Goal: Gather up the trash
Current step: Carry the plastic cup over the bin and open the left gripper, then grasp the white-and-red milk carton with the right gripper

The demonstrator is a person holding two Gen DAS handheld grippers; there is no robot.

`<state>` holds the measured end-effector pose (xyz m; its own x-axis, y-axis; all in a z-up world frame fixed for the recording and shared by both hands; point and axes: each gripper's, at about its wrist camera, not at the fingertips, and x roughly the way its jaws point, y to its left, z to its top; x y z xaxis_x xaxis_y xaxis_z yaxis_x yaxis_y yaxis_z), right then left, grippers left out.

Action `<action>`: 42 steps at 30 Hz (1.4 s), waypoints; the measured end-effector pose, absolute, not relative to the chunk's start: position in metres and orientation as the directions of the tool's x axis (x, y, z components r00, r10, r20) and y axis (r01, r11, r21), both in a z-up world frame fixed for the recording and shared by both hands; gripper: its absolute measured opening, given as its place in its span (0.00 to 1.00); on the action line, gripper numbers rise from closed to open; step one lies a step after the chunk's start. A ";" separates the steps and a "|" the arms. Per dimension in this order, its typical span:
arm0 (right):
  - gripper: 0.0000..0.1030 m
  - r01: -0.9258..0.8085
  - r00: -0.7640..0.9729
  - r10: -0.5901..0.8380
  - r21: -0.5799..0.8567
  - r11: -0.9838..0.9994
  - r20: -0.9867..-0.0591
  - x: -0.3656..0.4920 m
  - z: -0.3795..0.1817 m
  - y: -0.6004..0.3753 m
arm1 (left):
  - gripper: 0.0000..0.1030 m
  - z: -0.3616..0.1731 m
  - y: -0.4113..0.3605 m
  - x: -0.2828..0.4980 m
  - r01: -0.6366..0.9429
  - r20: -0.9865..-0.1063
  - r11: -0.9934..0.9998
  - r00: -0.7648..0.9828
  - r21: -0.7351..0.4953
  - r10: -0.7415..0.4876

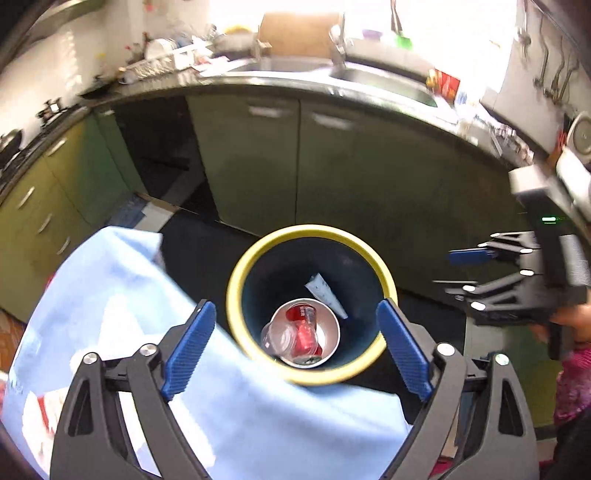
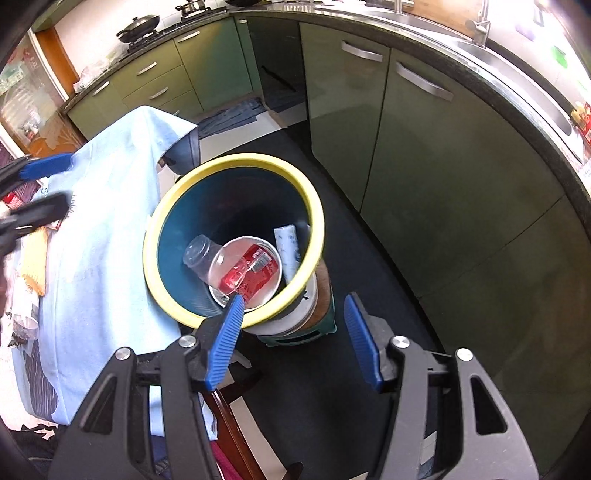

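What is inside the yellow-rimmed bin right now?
The bin holds a clear plastic cup, a red can in a metal bowl, and a white wrapper. Anything beneath is hidden.

Blown-out window glare, motion blur, strong fisheye curvature at edges

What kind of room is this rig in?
A home kitchen, most likely: a sink set into the counter, a wok on a gas stove and green cabinets. A bin stands on the floor.

Green kitchen cabinets [image 2: 424,155], dark floor [image 2: 332,369]
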<state>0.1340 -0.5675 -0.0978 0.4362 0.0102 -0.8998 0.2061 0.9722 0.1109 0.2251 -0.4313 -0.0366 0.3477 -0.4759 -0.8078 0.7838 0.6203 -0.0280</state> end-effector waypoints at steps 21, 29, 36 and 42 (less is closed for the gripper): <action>0.54 -0.303 0.381 0.238 0.123 0.945 -0.894 0.240 -0.085 -0.359 | 0.96 -0.031 -0.069 0.147 0.371 -0.734 0.921 0.591 -0.122 -0.335; 0.54 -0.657 0.326 0.309 0.021 0.754 -0.893 0.320 -0.097 -0.244 | 0.96 -0.043 -0.028 0.148 0.275 -0.740 0.947 0.602 -0.163 -0.302; 0.57 -0.758 0.263 0.310 0.003 0.652 -0.914 0.348 -0.110 -0.195 | 0.96 -0.049 -0.020 0.159 0.257 -0.749 0.951 0.592 -0.173 -0.297; 0.66 -0.795 0.278 0.297 -0.046 0.604 -0.913 0.360 -0.113 -0.175 | 0.96 -0.053 -0.018 0.167 0.257 -0.749 0.948 0.586 -0.188 -0.308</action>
